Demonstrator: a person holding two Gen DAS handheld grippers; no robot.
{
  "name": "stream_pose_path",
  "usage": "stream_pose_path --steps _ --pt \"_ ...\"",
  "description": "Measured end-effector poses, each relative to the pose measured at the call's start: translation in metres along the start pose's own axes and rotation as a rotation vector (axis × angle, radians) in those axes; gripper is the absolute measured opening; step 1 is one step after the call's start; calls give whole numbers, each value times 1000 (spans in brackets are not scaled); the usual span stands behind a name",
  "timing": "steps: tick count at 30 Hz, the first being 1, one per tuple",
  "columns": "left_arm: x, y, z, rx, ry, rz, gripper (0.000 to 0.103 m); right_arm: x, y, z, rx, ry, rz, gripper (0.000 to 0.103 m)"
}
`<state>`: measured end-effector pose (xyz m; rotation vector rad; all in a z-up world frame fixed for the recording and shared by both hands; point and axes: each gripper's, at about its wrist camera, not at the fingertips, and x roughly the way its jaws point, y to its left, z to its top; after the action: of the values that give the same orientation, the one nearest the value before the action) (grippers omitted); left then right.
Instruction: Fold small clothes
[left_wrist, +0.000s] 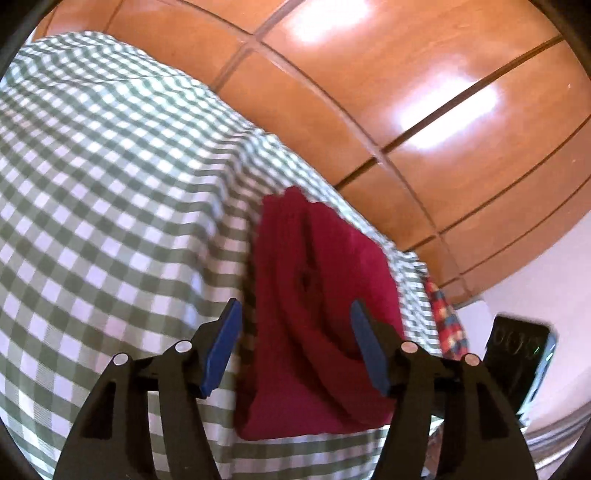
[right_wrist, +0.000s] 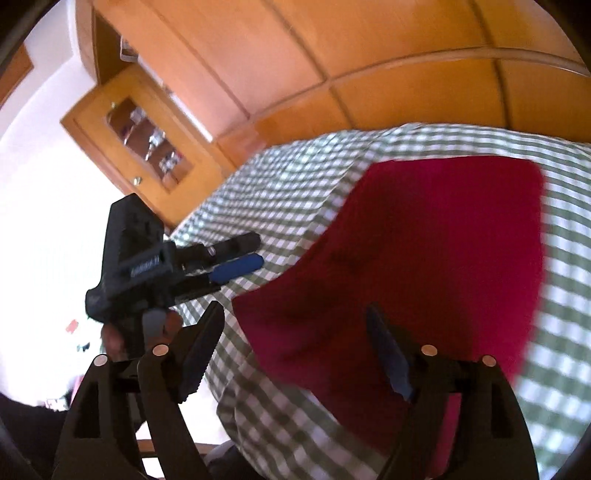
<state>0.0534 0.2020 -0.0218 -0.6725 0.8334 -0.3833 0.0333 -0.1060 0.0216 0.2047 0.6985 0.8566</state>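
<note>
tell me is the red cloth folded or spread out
Folded. The red cloth lies on the checked cover as a compact block with layered edges and creases in the left wrist view.

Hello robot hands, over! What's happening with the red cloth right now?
Left tool open, empty. Right tool open, empty. Red cloth lying folded on the checked tablecloth, nobody gripping it. Nothing in the way.

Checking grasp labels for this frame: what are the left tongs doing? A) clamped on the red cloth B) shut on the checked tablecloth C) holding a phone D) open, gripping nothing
D: the left tongs stand apart above the red cloth, their blue pads pressing on nothing.
</note>
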Motion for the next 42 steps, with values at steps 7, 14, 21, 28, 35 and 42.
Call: stream_pose_path --steps 7,14,21,28,35,42 --pt "33 -32 12 78 123 -67 61 -48 -48 -38 146 -50 -125 78" --pt "83 -46 18 81 250 -7 49 -46 -46 -57 112 -31 -202 78" --pt "63 -62 6 219 193 67 13 -22 -41 -70 94 42 -206 78" --pt "51 -14 -9 153 195 153 13 -6 -36 -81 69 110 -195 79" --pt "52 -41 -7 239 115 285 30 -5 -24 -86 -32 153 -269 79" --pt "15 -101 -17 434 -67 274 30 -75 -22 -61 -23 1 -256 72"
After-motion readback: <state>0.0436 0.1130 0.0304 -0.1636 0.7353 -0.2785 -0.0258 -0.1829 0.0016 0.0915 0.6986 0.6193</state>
